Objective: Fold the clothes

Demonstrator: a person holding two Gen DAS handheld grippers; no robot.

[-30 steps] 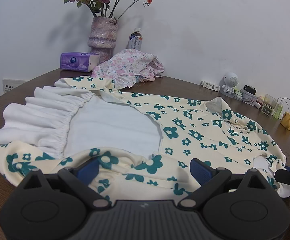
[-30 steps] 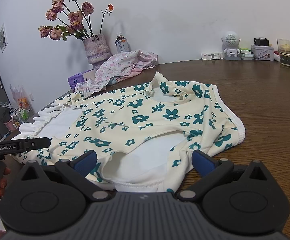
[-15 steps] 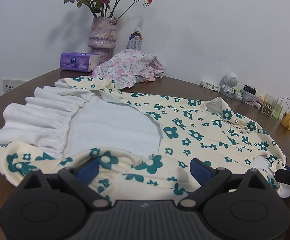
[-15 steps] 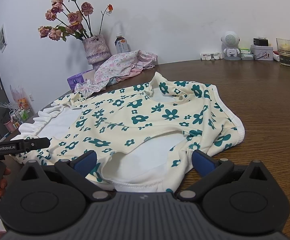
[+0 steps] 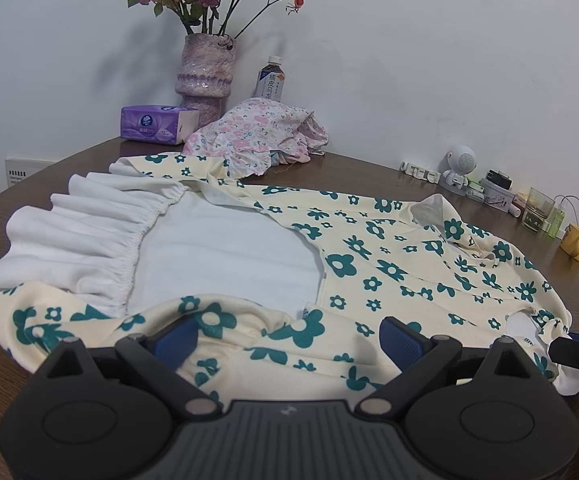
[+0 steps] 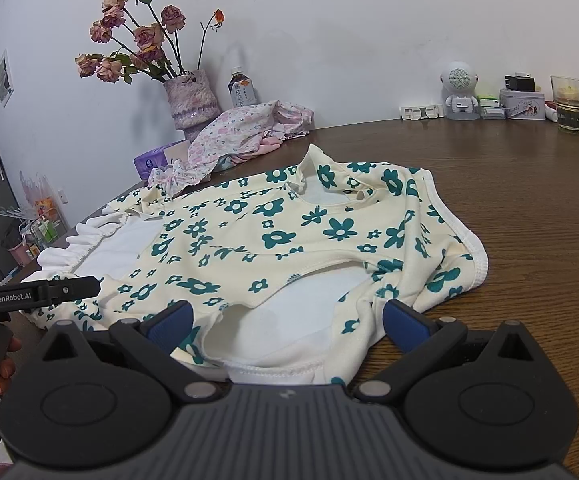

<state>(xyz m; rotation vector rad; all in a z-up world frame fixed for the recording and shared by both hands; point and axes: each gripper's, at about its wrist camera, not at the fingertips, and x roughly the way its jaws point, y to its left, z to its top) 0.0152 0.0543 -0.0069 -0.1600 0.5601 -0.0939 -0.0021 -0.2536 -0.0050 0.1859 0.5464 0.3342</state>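
Both grippers spread wide, gripping nothing. Floral dress [image 5: 389, 248] long axis runs left-right; left gripper [image 5: 289, 332] and right gripper [image 6: 285, 320] straddle its near edge, 1 per end.

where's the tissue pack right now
In the left wrist view, the purple tissue pack sits at the table's far left, beside the vase, behind the flowered dress.

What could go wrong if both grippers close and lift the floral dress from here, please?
1. The left gripper and right gripper are open over bunched folds of the floral dress, so they might pinch uneven layers.
2. The pink floral garment overlaps the dress's far edge and could be dragged along.
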